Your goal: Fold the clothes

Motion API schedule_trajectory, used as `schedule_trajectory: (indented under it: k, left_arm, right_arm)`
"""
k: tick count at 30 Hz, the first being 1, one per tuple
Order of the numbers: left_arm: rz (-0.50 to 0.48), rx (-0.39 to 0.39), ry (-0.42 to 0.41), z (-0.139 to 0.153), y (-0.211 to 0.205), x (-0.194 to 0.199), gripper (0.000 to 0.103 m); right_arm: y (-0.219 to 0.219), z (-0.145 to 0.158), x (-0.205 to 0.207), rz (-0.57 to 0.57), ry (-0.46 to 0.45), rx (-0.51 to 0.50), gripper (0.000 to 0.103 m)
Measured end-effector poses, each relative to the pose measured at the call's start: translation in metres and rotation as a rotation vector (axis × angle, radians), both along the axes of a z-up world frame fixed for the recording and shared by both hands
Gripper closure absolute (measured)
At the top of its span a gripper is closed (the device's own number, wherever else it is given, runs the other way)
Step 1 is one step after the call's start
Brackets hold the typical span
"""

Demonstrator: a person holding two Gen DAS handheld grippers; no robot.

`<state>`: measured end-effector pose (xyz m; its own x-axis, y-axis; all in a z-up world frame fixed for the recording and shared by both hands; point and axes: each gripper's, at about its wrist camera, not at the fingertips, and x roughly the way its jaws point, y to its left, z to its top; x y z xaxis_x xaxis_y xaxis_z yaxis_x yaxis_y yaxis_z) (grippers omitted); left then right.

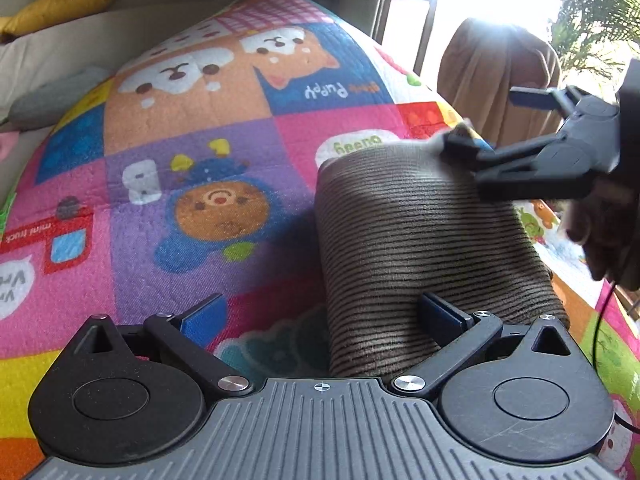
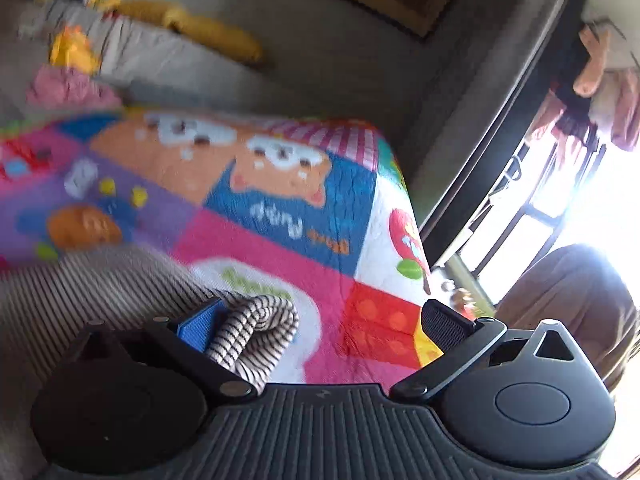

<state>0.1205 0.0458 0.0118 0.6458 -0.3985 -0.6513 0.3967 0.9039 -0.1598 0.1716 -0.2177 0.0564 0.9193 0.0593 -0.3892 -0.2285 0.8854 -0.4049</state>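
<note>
A grey-brown shirt with thin dark stripes (image 1: 420,240) lies folded into a narrow rectangle on the colourful cartoon quilt (image 1: 192,128). My left gripper (image 1: 322,316) is open at the shirt's near end, its right finger (image 1: 440,316) over the fabric and its left finger over the quilt. My right gripper (image 1: 496,120) is open at the far corner, one finger touching the cloth. In the right wrist view, which is blurred, the right gripper (image 2: 322,322) stands wide open. A rolled edge of the striped shirt (image 2: 256,320) rests against its blue left pad (image 2: 200,326), and nothing is clamped.
The quilt (image 2: 280,240) covers a bed beside a beige wall. A yellow pillow (image 1: 60,8) and a grey cushion (image 1: 52,96) lie at the far left. A brown draped chair (image 1: 496,76) stands by the bright window. A hand (image 1: 604,232) holds the right gripper.
</note>
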Motion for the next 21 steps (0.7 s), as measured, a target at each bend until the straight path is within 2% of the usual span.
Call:
schedule_trajectory:
  k: [3,4,10,16,21]
  left_arm:
    - [-0.011,-0.013,-0.004,0.004,-0.003,-0.002,0.000]
    - [-0.018,-0.015,-0.009,0.006,-0.003,-0.003,0.001]
    - [-0.037,-0.042,-0.011,0.013,-0.004,-0.005,0.001]
    - [-0.054,-0.005,-0.023,0.013,-0.008,-0.008,0.001]
    - [-0.058,0.032,-0.018,0.007,-0.011,-0.006,0.001]
  right_arm:
    - [-0.013,-0.029,0.015,-0.058,0.058,0.014,0.000]
    - [-0.020,-0.027,0.017,-0.070,0.084,0.060,0.000]
    - [-0.028,-0.031,0.014,-0.070,0.060,0.041,0.000]
    - [-0.033,-0.031,0.010,-0.101,0.060,0.082,0.000]
    - [-0.034,-0.015,-0.004,-0.085,0.060,0.135,0.000]
